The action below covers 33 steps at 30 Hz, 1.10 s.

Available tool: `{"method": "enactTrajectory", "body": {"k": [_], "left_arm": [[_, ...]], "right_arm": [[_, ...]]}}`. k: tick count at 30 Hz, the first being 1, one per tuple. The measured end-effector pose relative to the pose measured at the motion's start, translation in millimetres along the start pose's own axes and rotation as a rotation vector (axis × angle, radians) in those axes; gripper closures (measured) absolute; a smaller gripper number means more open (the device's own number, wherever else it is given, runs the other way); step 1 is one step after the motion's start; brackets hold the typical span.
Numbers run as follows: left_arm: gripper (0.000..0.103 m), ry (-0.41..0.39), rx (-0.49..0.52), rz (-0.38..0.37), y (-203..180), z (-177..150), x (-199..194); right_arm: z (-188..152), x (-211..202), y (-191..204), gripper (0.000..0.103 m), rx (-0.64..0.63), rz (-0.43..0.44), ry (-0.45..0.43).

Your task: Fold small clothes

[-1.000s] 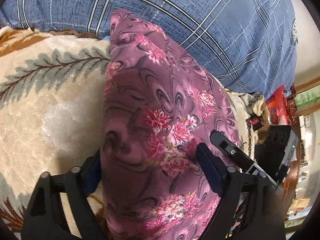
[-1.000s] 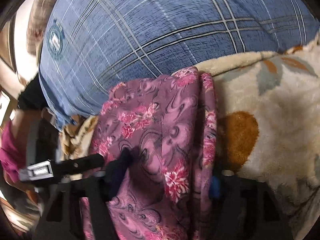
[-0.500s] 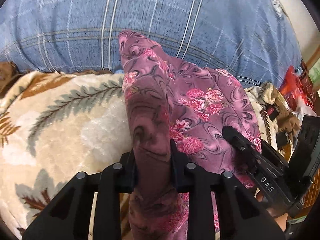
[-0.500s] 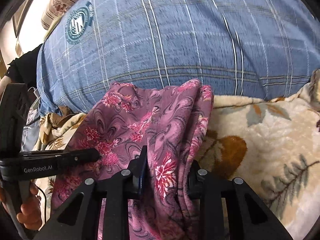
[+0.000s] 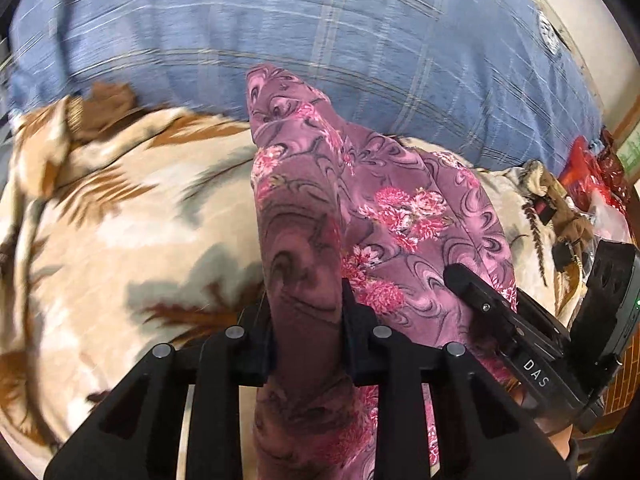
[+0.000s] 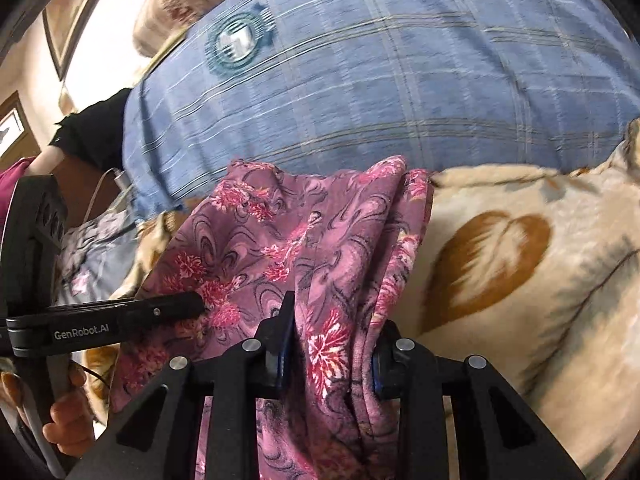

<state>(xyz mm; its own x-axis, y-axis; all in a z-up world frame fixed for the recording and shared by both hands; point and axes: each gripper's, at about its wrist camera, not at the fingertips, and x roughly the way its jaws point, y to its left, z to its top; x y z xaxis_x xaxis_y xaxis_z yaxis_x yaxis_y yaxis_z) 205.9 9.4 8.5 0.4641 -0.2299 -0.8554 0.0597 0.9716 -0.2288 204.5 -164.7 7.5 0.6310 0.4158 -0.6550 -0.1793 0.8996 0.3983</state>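
Note:
A purple garment with pink flowers (image 5: pixel 400 216) lies bunched on a cream leaf-patterned blanket (image 5: pixel 120 240). My left gripper (image 5: pixel 306 332) is shut on its left edge, the cloth pinched between the jaws. My right gripper (image 6: pixel 332 356) is shut on its right edge, a thick fold of the garment (image 6: pixel 280 248) between the pads. Each gripper shows in the other's view: the right one (image 5: pixel 520 336) at the left view's right side, the left one (image 6: pixel 120 316) at the right view's left side.
A blue plaid cushion (image 5: pixel 320 40) fills the back, right behind the garment. The blanket also spreads to the right (image 6: pixel 520 280). Red packets and clutter (image 5: pixel 588 168) sit at the far right. A dark object and a cable (image 6: pixel 100 152) lie at the far left.
Both grippers have closed on the garment's edges; a second ago the jaws stood wide around the cloth. The views have tilted up and the cloth edges are gathered into folds.

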Motion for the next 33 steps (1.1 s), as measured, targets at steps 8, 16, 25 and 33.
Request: {"method": "enactTrajectory", "body": {"k": [8, 16, 25, 33], "left_arm": [[0.069, 0.067, -0.117, 0.029, 77, -52, -4], [0.046, 0.039, -0.261, -0.104, 135, -57, -1], [0.045, 0.022, -0.196, -0.031, 113, -1, 34], [0.035, 0.056, -0.263, -0.026, 140, 21, 80]], "right_arm": [[-41, 22, 41, 0.074, 0.049, 0.139, 0.057], [-54, 31, 6, 0.067, 0.195, 0.116, 0.084], [-13, 73, 19, 0.092, 0.178, 0.108, 0.103], [-24, 97, 1, 0.1, 0.163, 0.051, 0.107]]}}
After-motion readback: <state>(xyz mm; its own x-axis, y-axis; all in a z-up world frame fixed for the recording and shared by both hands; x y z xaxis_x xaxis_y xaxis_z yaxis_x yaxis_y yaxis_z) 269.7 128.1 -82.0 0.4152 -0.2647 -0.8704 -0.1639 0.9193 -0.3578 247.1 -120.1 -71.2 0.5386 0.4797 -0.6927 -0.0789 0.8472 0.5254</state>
